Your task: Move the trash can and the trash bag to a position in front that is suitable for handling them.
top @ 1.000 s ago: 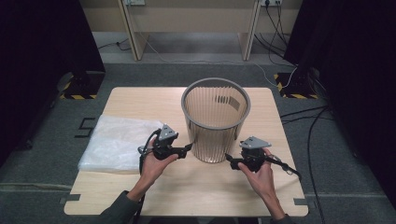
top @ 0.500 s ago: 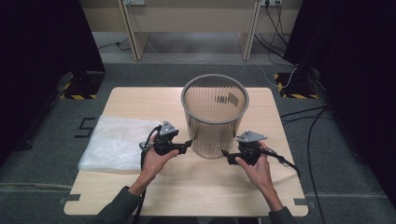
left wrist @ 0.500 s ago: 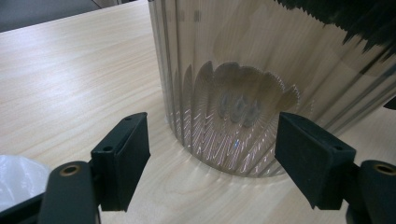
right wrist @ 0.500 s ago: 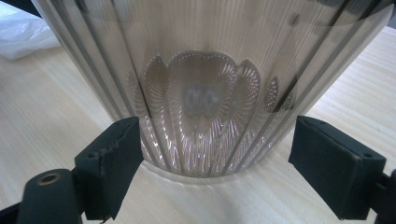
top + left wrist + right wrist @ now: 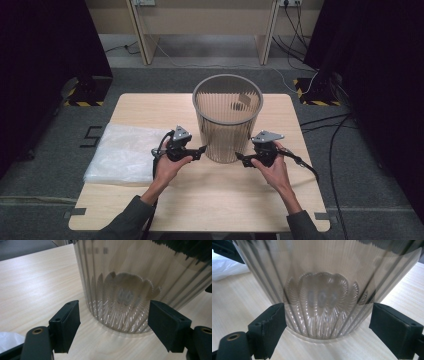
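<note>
While flanked, bin seemingly between grippers

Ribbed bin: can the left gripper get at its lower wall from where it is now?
Probably yes. The left gripper points at the ribbed bin from close by, jaws open, with bare table between them. The plastic sheet lies off to its other side.

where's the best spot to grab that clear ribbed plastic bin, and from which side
Probably no single jaw grip: the clear ribbed plastic bin stands upright and its round wall looks wider than either gripper's open jaws. Likelier, press the left gripper and right gripper against opposite sides of the lower wall, where both already point. Otherwise, pinch the grey rim from above.
</note>
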`<state>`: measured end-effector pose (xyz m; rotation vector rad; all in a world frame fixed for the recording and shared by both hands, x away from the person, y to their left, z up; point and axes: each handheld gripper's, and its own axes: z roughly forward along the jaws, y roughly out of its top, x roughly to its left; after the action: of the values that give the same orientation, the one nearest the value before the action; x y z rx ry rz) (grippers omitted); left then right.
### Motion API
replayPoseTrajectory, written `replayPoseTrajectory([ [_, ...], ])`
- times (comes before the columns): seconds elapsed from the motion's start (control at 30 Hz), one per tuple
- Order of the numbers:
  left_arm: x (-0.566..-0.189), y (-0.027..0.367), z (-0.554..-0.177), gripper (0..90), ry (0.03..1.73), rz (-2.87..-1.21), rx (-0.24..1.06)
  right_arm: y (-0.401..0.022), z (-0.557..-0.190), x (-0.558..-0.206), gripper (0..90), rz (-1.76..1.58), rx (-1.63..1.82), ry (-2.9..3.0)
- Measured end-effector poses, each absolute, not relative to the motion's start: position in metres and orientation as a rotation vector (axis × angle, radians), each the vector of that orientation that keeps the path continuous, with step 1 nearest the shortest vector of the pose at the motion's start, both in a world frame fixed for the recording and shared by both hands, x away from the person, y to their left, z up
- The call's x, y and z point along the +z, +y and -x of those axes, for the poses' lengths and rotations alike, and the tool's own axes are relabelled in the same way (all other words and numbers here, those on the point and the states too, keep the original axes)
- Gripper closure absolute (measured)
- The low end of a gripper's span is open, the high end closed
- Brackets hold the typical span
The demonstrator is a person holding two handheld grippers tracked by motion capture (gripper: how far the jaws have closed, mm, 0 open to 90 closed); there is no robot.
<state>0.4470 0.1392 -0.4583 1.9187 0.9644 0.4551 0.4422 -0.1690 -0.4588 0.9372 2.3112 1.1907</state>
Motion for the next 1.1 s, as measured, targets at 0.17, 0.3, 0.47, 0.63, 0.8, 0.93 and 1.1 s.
replayPoseTrajectory([
  [0.17,-0.458,0.139,-0.45,25.2,0.963,-1.918,0.453,-0.167,-0.453,-0.458,14.4,-0.943,1.224,2.307],
  [0.3,-0.457,0.139,-0.454,24.7,0.958,-1.92,0.458,-0.163,-0.46,-0.458,14.4,-0.933,1.218,2.315],
  [0.47,-0.457,0.139,-0.459,24.6,0.959,-1.906,0.475,-0.157,-0.468,-0.456,14.4,-0.926,1.215,2.31],
  [0.63,-0.459,0.141,-0.462,24.8,0.954,-1.904,0.465,-0.154,-0.475,-0.456,14.7,-0.93,1.228,2.312],
  [0.8,-0.461,0.141,-0.465,24.8,0.962,-1.902,0.478,-0.152,-0.48,-0.457,14.7,-0.937,1.24,2.316],
  [0.93,-0.462,0.141,-0.467,25.8,0.965,-1.899,0.484,-0.15,-0.484,-0.457,14.8,-0.948,1.243,2.319],
  [1.1,-0.465,0.14,-0.47,26.8,0.969,-1.898,0.484,-0.145,-0.489,-0.456,14.8,-0.938,1.222,2.319],
])
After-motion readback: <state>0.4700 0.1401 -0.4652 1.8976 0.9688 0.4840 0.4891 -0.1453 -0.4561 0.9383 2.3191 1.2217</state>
